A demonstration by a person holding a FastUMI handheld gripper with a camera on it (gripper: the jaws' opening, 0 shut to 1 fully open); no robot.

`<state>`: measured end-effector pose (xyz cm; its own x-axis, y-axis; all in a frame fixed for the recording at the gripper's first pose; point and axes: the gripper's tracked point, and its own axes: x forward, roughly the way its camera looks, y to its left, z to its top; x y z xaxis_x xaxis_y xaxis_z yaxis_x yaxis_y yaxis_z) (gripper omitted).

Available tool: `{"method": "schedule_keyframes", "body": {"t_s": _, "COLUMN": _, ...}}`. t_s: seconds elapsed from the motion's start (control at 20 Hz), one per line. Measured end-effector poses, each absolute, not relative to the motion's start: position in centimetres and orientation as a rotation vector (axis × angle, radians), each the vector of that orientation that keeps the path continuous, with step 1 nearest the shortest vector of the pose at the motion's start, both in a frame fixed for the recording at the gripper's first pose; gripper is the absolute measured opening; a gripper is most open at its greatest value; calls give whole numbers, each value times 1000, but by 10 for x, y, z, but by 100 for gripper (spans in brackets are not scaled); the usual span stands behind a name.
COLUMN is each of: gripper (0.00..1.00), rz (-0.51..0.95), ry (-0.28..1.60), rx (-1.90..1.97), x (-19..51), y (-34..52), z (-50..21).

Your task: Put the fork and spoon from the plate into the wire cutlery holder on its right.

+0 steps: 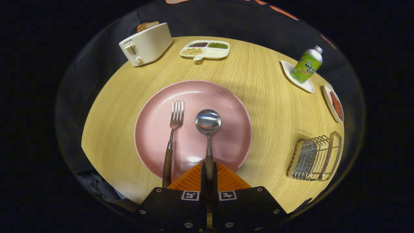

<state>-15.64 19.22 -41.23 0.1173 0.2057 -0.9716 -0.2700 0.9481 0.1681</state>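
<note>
Presently catalogued, left to right across the round wooden tabletop [265, 106]:

1. Toaster [146, 43], cream, at the far left edge, bread in its slot.
2. Fork [172, 139], steel tines, wooden handle, lying on the pink plate [155, 129] left of the spoon; handle end overhangs the plate's near rim. Judged light, stiff, slick at the metal; the wooden handle looks the better hold.
3. Divided dish [207, 50] of beans, far edge, well beyond the plate.
4. Spoon [208, 129], steel bowl, wooden handle, lying mid-plate parallel to the fork and apart from it. Handle runs back between the fingers of the gripper [208, 174], which are pressed together on it. Judged light and rigid; held near the handle end, the bowl may droop or swing.
5. Soda bottle [306, 66] on a white coaster [299, 81], far right edge.
6. Small dish [333, 103] with red contents, right edge.
7. Wire cutlery holder [315, 158], near right edge, well apart from the plate.

Open room: bare wood lies between plate and holder, an unobstructed path as judged. The holder stands close to the table's edge, so little margin lies beyond it.
</note>
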Motion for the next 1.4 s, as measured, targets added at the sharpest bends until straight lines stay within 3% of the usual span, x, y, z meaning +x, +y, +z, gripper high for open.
{"method": "schedule_keyframes", "body": {"t_s": 0.45, "gripper": 6, "rz": 238, "ry": 1196, "rx": 138, "x": -130, "y": 161, "z": -356}}
{"method": "schedule_keyframes", "body": {"t_s": 0.9, "gripper": 6, "rz": 79, "ry": 1026, "rx": 185, "x": -110, "y": 70, "z": -286}}
{"method": "schedule_keyframes", "body": {"t_s": 1.15, "gripper": 6, "rz": 23, "ry": 1017, "rx": 163, "x": -110, "y": 23, "z": -269}}
{"method": "schedule_keyframes", "body": {"t_s": 1.4, "gripper": 6, "rz": 27, "ry": 1128, "rx": 95, "x": -129, "y": -4, "z": -281}}
